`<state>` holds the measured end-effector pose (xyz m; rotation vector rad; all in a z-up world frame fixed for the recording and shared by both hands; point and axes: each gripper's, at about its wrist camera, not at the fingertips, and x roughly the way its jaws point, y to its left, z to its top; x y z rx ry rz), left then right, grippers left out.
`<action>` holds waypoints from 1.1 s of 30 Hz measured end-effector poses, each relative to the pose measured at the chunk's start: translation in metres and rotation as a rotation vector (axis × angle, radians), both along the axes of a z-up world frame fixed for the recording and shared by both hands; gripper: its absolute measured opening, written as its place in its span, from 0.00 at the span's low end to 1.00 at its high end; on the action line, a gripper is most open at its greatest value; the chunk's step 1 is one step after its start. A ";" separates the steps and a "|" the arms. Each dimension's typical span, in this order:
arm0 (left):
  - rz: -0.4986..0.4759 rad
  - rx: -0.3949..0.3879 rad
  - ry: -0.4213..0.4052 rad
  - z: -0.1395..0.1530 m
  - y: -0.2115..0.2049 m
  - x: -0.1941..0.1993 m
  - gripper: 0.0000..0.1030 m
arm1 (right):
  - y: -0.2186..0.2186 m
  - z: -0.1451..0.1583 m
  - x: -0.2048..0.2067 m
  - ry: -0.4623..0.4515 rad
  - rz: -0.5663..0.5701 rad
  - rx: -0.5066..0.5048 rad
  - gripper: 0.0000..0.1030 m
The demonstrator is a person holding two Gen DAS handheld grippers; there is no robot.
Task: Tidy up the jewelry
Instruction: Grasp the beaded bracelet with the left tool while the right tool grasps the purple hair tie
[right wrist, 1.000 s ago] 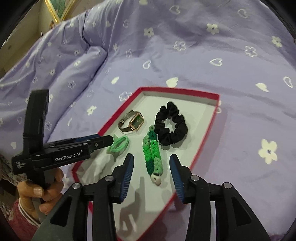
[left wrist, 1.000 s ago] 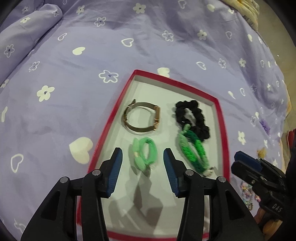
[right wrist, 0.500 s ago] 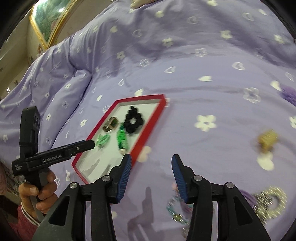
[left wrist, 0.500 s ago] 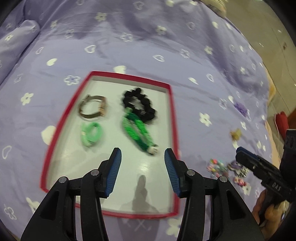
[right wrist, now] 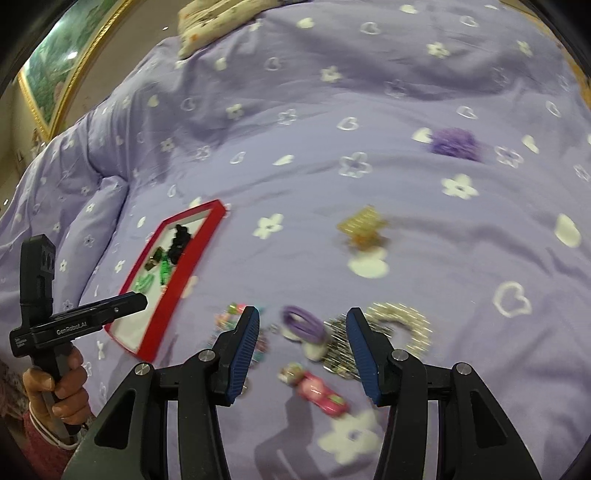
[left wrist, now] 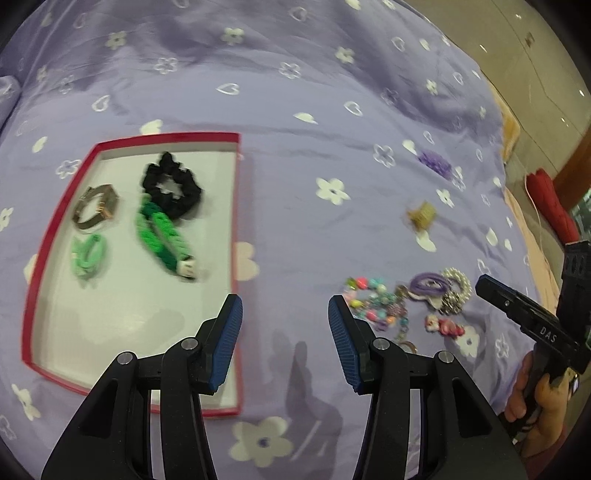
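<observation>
A red-rimmed tray (left wrist: pixel 236 206) lies on the purple bedspread and holds a black scrunchie (left wrist: pixel 171 186), a green braided band (left wrist: pixel 162 240), a watch (left wrist: pixel 96 206) and a light green tie (left wrist: pixel 88 256). My left gripper (left wrist: pixel 285 314) hangs open and empty over the tray's right edge. My right gripper (right wrist: pixel 302 334) hovers over a loose pile, its jaws opening, nothing pressed between them. Under it lie a purple tie (right wrist: pixel 304 325), a pink clip (right wrist: pixel 319 393), a pearl ring (right wrist: pixel 402 325) and a coloured bead string (left wrist: pixel 373 299).
A gold clip (right wrist: pixel 364 225) and a purple scrunchie (right wrist: pixel 456 142) lie apart on the bedspread, beyond the pile. A pillow (right wrist: pixel 221 18) sits at the far end of the bed. A framed picture (right wrist: pixel 62 70) leans at the left, and a red thing (left wrist: pixel 550 206) lies off the bed's right side.
Both grippers have swung right, away from the tray's contents. The left now hangs over the tray's right edge; the right has reached the loose pile and stands wider.
</observation>
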<state>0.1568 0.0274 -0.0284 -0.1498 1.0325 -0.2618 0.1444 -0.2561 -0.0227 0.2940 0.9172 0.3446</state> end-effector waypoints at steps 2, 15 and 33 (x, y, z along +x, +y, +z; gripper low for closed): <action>-0.017 0.004 0.008 -0.003 -0.008 -0.002 0.46 | -0.008 -0.004 -0.003 0.004 -0.010 0.002 0.50; -0.125 0.047 0.052 -0.025 -0.047 -0.009 0.46 | 0.003 -0.010 0.000 -0.016 0.059 -0.023 0.49; -0.257 0.069 0.058 -0.049 -0.086 0.007 0.07 | 0.025 -0.039 0.030 0.043 0.170 -0.064 0.13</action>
